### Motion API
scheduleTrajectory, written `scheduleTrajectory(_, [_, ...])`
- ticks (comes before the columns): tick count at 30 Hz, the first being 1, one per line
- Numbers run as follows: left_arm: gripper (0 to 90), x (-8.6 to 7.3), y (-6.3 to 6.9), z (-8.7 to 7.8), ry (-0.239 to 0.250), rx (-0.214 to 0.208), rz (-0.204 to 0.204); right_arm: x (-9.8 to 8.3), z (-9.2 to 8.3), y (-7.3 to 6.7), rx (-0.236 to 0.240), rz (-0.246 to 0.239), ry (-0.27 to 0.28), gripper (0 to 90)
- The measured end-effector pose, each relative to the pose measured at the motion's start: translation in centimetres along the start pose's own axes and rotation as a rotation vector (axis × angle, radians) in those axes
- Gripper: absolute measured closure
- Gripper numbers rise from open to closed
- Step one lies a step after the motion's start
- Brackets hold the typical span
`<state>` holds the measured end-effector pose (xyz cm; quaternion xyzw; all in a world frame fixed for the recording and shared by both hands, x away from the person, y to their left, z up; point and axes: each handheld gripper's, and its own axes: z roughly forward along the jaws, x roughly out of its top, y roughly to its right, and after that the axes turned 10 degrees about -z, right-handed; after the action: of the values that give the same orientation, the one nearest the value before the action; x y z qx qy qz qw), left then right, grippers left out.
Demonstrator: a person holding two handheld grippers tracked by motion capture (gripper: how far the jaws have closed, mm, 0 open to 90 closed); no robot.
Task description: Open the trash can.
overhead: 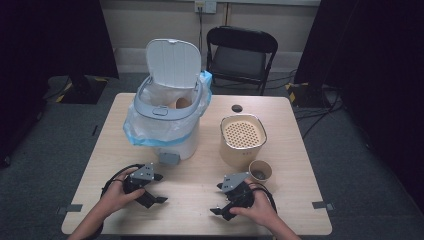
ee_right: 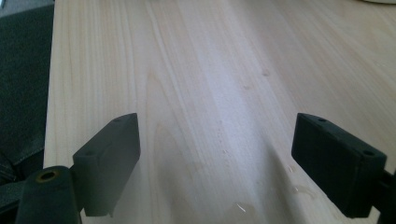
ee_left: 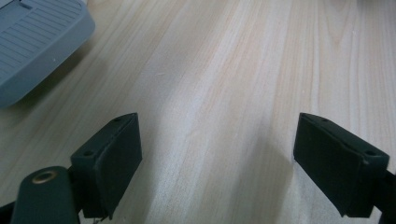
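1. Check your left gripper [overhead: 151, 192]: it rests near the front edge of the table [overhead: 200, 200], jaws spread, nothing between them.
2. Check your right gripper [overhead: 223, 201]: it also sits by the front edge, jaws spread and empty over bare wood.
3. Locate the paper cup [overhead: 260, 172]: it stands upright toward the right edge, just in front of the beige canister [overhead: 242, 140], apparently with dark residue inside.
4. Note the pedal bin [overhead: 167, 107] at the back left: lid raised, liner fitted, a brown item already inside.
5. Judge progress: one item appears disposed of; the cup is not yet gripped or emptied.
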<state>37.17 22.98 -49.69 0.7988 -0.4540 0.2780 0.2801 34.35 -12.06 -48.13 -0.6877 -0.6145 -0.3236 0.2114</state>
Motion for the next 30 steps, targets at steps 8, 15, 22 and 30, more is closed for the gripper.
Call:
scheduleTrajectory(8, [13.7, -0.5, -0.1, 0.0, 0.029, -0.02, 0.031, -0.8, -1.3, 0.2, -0.023, 0.026, 0.011, 15.0])
scheduleTrajectory(15, [13.5, -0.6, -0.3, 0.0, 0.033, -0.034, 0.049, -1.5, -2.7, 0.2, -0.043, 0.055, 0.027, 15.0])
scheduleTrajectory(22, [11.1, -0.7, -0.1, 0.0, 0.018, -0.026, 0.083, -2.1, -3.8, 0.4, -0.043, 0.075, 0.039, 16.9])
scheduleTrajectory(30, [10.5, -0.8, 0.0, 0.0, 0.015, -0.022, 0.087, -2.4, -4.5, 0.2, -0.04, 0.063, 0.032, 19.2])
